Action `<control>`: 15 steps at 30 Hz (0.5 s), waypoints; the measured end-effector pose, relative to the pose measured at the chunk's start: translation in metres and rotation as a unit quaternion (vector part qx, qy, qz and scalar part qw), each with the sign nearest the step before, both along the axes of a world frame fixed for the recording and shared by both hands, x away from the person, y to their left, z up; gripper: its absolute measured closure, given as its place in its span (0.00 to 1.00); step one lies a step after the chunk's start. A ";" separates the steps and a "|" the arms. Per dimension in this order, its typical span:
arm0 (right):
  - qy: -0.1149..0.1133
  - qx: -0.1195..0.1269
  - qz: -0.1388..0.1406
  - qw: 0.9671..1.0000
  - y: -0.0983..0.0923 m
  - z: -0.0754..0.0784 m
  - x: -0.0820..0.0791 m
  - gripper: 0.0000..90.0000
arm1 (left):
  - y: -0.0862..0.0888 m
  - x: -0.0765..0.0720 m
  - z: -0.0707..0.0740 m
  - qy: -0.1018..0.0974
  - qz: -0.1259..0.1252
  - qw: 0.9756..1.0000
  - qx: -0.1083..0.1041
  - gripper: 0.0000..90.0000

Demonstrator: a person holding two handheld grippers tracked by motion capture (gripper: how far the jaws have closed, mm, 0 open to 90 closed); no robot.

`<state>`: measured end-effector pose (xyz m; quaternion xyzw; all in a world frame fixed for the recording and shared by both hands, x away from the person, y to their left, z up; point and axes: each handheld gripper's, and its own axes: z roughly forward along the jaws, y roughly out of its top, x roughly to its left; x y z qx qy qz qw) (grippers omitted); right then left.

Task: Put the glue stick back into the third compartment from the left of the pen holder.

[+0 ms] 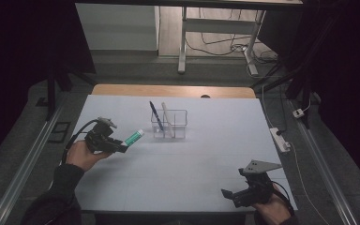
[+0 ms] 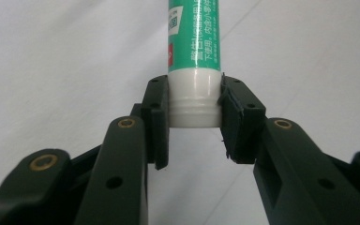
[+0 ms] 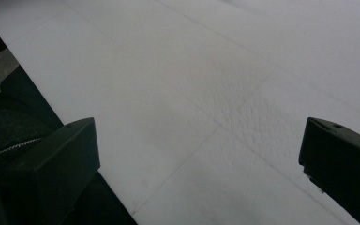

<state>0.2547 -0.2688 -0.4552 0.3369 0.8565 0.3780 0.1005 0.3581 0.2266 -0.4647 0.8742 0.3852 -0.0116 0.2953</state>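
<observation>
Clamped in our left gripper [image 1: 124, 147], the white cap end of a green tube [image 2: 193, 61] sits squeezed between both pads, the printed body pointing away. From above, the tube [image 1: 134, 137] slants toward two o'clock over the white table [image 1: 183, 173], near its nine o'clock side. Just beyond it, toward twelve, we see a clear divided holder [image 1: 169, 125] with a blue pen [image 1: 155, 114] and a white stick [image 1: 165, 113] leaning upright inside; which compartments, we cannot tell. Our right gripper [image 1: 233, 194] waits at five o'clock, jaws spread wide, holding nothing.
</observation>
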 end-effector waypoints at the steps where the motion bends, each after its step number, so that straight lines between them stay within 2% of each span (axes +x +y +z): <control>1: -0.008 0.001 0.002 1.000 0.001 0.001 -0.001 0.00 | -0.002 -0.001 0.002 0.001 -0.004 1.000 0.000 0.72; 8: -0.046 0.000 0.017 0.999 0.013 0.005 -0.001 0.00 | -0.015 -0.008 0.013 -0.005 -0.024 1.000 -0.004 0.72; 15: -0.061 -0.005 0.039 0.997 0.024 0.008 0.001 0.00 | -0.028 -0.012 0.020 -0.008 -0.044 0.999 -0.003 0.72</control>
